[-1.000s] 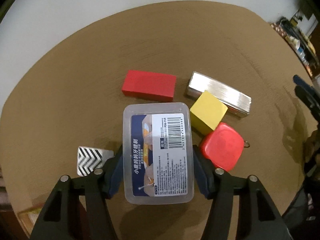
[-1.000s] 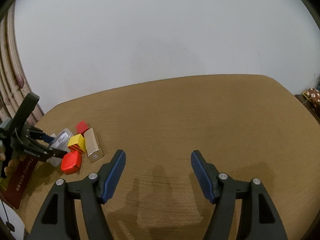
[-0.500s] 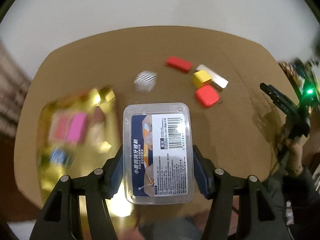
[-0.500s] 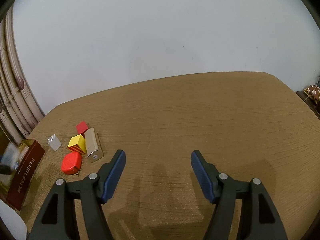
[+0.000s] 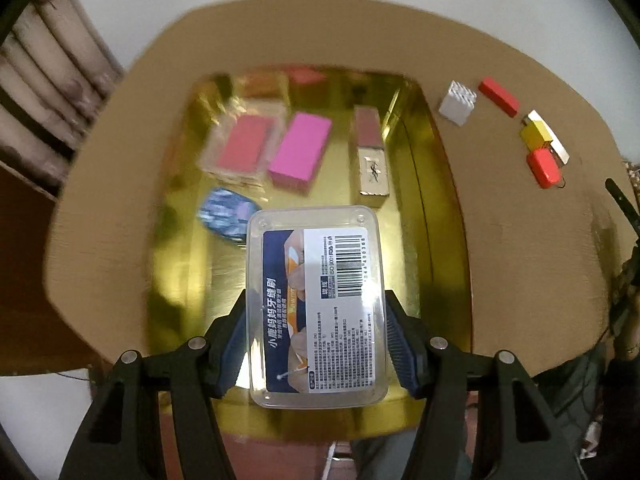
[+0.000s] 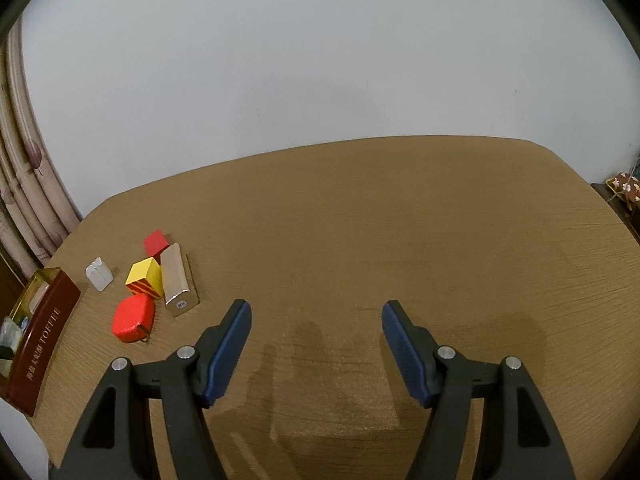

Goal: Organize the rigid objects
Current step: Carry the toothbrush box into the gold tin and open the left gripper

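The left gripper point(image 5: 316, 332) clamps the clear plastic box point(image 5: 316, 304) by its 2 long sides and holds it above the near half of the gold tray point(image 5: 436, 208), which sits at the left end of the desk point(image 6: 380, 220).

The likeliest trouble is a bad landing. The tray's free floor looks to be its near half, and the blue patterned item point(image 5: 226, 216) lies just beside the box's far left corner. Lowered as it hangs, the box could come down on that item and sit tilted. Smooth plastic walls could also slip between the pads point(image 5: 400, 344), since only the box's near part is pinched. Released from too high, it could bounce against the tray's near rim.

The tray already carries a pink block in a clear case point(image 5: 242, 148), a bare magenta block point(image 5: 300, 152), a tall slim box point(image 5: 372, 156) with a gold end, the blue item, and some blurred things at its far edge.

Outside it, on the desk near the tray's right wall, wait 5 pieces: a white ridged block point(image 6: 99, 274), a red block point(image 6: 155, 241), a yellow striped cube point(image 6: 145, 277), a silver bar point(image 6: 177, 274) and a red rounded case point(image 6: 133, 317).

The right gripper point(image 6: 316, 340) hangs spread wide and empty over bare desk, well apart from them.
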Action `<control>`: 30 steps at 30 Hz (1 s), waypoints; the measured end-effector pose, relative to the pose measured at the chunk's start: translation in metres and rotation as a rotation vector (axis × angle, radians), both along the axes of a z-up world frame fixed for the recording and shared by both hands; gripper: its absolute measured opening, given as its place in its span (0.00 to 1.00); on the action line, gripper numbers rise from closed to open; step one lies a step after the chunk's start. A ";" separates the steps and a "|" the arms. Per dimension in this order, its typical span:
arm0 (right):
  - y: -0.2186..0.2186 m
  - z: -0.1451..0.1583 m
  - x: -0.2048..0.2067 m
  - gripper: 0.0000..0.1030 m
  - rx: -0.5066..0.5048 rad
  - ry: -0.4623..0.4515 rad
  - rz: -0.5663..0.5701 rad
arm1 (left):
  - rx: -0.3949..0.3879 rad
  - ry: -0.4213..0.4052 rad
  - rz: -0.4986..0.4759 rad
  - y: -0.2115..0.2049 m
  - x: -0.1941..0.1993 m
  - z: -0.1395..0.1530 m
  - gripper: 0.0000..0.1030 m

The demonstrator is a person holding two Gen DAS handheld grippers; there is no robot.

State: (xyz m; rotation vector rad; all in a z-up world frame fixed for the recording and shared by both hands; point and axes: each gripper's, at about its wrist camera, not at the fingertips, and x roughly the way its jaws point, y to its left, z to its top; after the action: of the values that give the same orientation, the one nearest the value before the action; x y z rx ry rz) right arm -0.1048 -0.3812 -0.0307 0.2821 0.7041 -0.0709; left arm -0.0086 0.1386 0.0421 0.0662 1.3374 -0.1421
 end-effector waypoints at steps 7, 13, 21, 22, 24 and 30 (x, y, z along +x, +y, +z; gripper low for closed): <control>0.003 -0.005 0.006 0.68 -0.012 0.028 0.005 | -0.023 0.026 -0.050 -0.020 0.025 -0.019 0.56; 0.003 -0.006 0.007 0.68 -0.015 0.036 0.005 | 0.003 -0.002 -0.045 -0.029 0.052 -0.021 0.56; 0.004 -0.007 0.009 0.68 -0.018 0.044 0.011 | 0.066 -0.031 -0.058 -0.035 0.064 -0.022 0.56; 0.003 -0.007 0.009 0.68 -0.017 0.043 0.012 | 0.077 -0.036 -0.061 -0.033 0.061 -0.022 0.56; 0.003 -0.007 0.010 0.68 -0.015 0.043 0.013 | 0.104 -0.043 -0.072 -0.025 0.055 -0.020 0.56; 0.002 -0.008 0.011 0.68 -0.012 0.055 0.023 | 0.164 -0.077 -0.112 -0.016 0.049 -0.017 0.57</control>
State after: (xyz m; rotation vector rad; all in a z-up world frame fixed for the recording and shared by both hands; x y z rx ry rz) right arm -0.0938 -0.3792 -0.0388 0.2613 0.7616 -0.0611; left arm 0.0403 0.1226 0.0255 0.2829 1.2667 -0.1230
